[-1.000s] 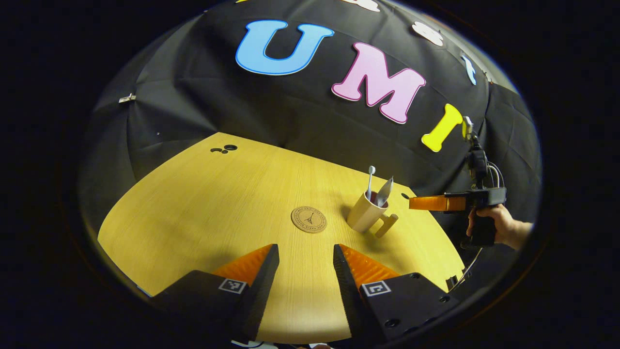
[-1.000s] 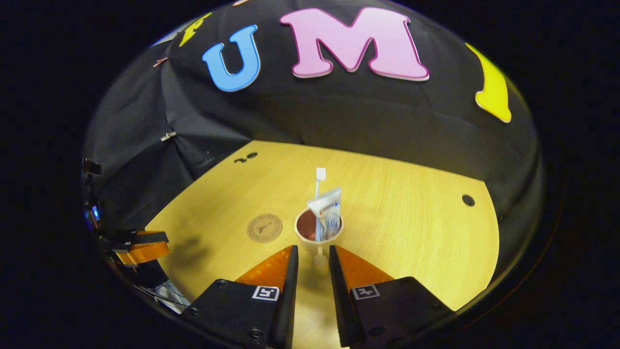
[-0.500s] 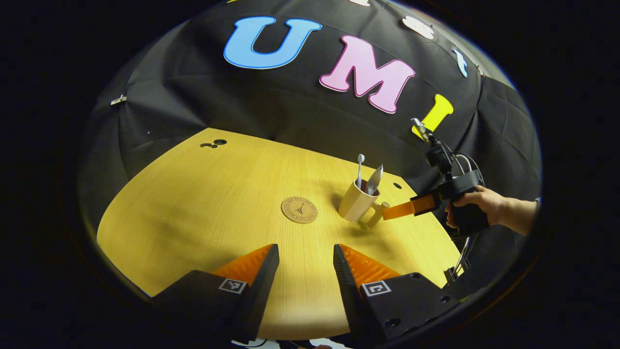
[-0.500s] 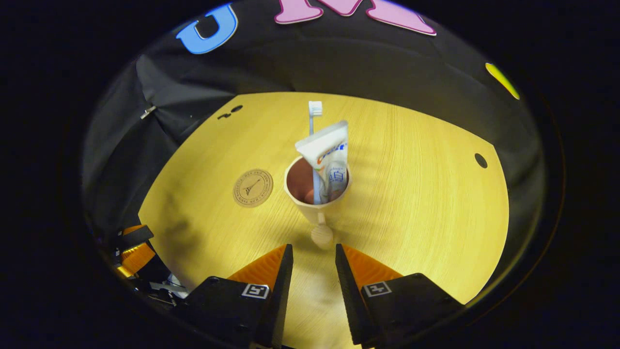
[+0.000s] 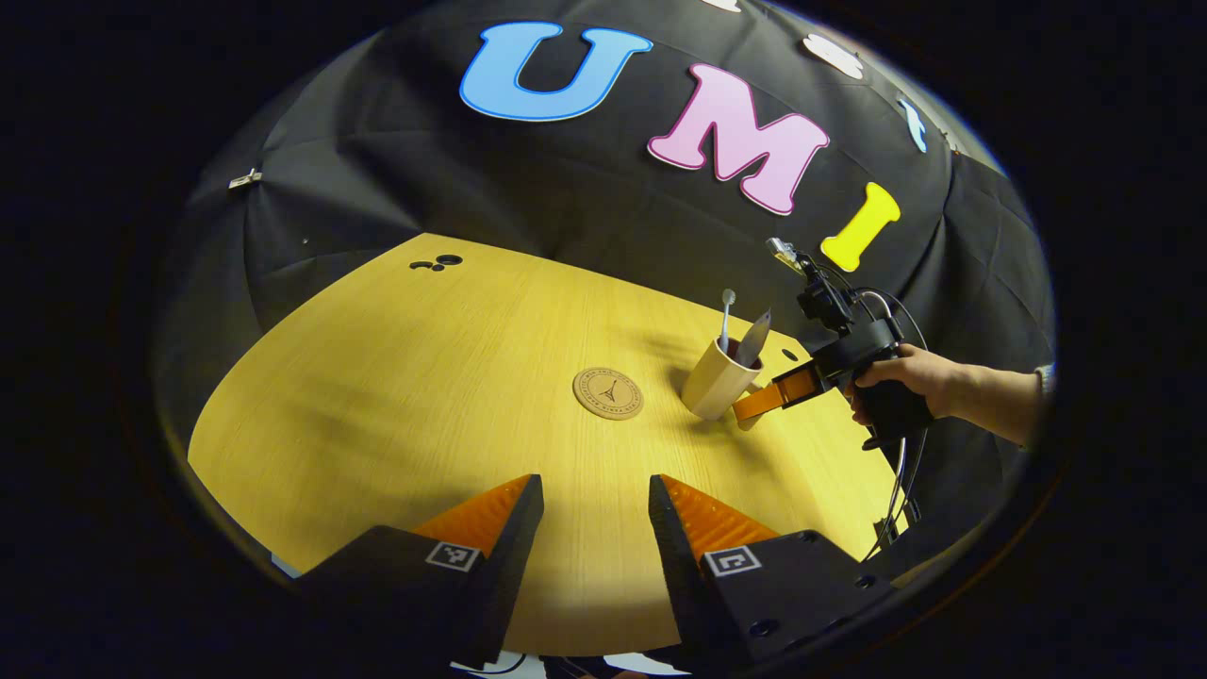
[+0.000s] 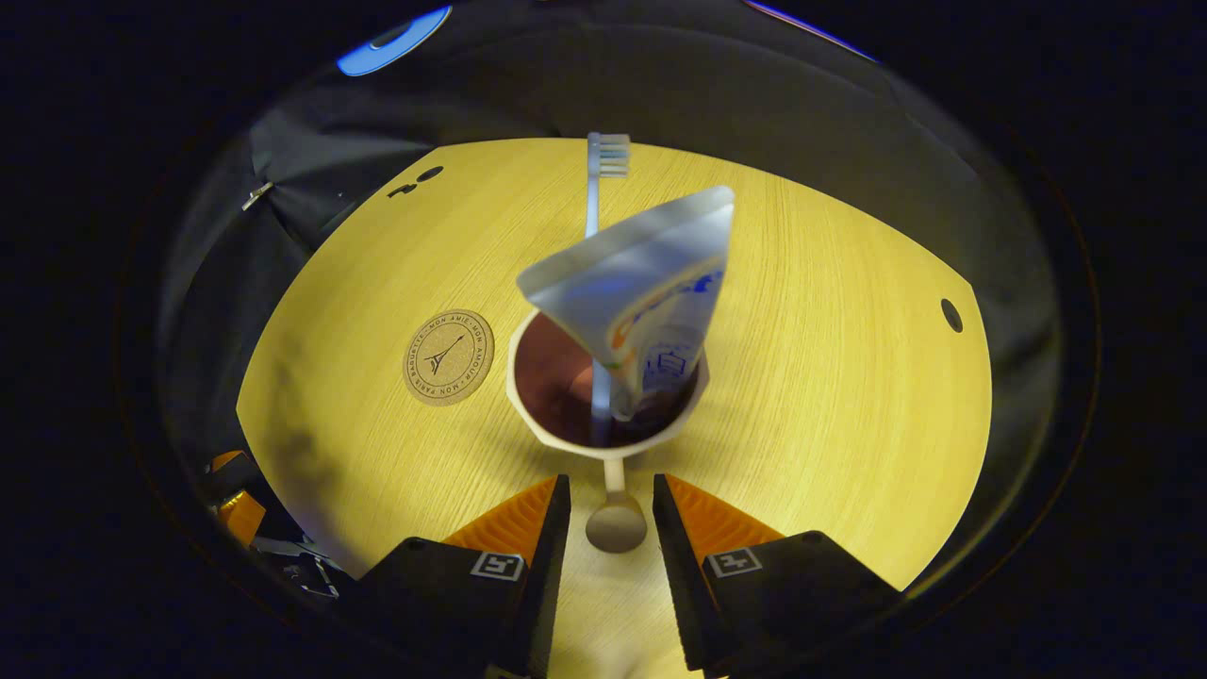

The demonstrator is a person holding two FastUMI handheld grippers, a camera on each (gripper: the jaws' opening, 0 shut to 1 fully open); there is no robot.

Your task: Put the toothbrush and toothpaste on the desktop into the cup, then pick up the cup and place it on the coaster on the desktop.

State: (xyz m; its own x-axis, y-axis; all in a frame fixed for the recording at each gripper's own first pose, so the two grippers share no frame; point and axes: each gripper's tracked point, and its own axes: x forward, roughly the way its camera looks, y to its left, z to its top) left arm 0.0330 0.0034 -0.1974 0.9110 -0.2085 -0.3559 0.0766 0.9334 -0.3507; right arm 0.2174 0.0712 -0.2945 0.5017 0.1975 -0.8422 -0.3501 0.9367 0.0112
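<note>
A cup (image 6: 603, 401) stands upright on the wooden counter (image 6: 830, 396), holding a toothbrush (image 6: 594, 236) and a tube of toothpaste (image 6: 651, 292), both leaning out over its rim. The right claw (image 6: 610, 514), seen in the right gripper view, has its fingers apart on either side of the cup's handle (image 6: 615, 521), with a narrow gap showing on each side. In the left gripper view a hand (image 5: 910, 372) holds that claw at the cup (image 5: 719, 380) from the right. A round coaster (image 5: 608, 393) lies bare just left of the cup. The left claw (image 5: 594, 528) hangs over the near edge of the counter (image 5: 396, 377), fingers apart and clamped on nothing, well apart from the cup.
</note>
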